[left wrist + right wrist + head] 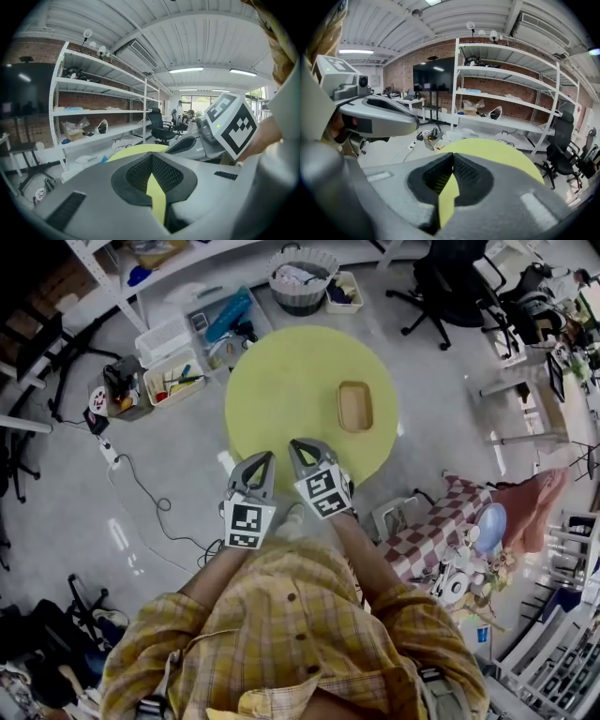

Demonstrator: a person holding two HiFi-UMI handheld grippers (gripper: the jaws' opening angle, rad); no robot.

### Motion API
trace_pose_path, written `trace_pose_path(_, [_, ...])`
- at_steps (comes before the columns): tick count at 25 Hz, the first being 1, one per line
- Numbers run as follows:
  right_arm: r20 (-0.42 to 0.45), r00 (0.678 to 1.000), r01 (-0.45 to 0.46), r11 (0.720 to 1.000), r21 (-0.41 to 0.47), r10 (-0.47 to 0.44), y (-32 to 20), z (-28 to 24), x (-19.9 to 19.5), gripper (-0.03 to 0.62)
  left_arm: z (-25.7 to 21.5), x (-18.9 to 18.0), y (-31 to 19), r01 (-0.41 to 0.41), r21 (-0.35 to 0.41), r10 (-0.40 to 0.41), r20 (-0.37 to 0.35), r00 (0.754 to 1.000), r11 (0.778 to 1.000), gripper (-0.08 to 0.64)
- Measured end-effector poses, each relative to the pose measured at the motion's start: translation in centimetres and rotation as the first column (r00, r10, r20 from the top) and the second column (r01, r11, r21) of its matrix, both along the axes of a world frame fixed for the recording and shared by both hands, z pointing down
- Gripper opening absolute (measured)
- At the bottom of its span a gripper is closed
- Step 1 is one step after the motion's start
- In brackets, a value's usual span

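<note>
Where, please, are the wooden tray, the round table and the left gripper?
wooden tray (pixel 355 406), head view, its inner floor.
round table (pixel 281 390), head view, bare yellow top.
left gripper (pixel 266 457), head view, its closed tips.

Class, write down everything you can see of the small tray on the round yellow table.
The tray is tan, wood-like, oblong with rounded corners and a raised rim round a shallow, empty-looking hollow. It lies flat on the table, right of its middle. Only the table touches it; the left tool and right tool are at the near edge, apart from it.
</note>
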State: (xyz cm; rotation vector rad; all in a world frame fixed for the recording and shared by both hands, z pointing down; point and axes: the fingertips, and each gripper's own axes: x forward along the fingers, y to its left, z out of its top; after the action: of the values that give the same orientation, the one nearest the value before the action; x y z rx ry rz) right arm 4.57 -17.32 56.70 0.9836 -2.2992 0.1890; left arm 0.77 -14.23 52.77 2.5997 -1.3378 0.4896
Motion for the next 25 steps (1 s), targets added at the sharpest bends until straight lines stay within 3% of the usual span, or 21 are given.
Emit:
trace_pose_path(12, [-0.143,0.986,0.089,0.996,-0.006,-0.089,-1.4,3.3,-0.7,-0.002,0.7,-0.2,-0.9,-0.014,-0.014,0.014,0.002,1.000,1.000,0.003])
trace_pose_path(25, [-0.289,0.933,0.210,0.976,-0.049,-0.215,-2.9,7.9,-1.3,-0.002,1.6,-1.6,-2.1,0.003,-0.034,-0.003,-0.006,1.000,0.999,0.003])
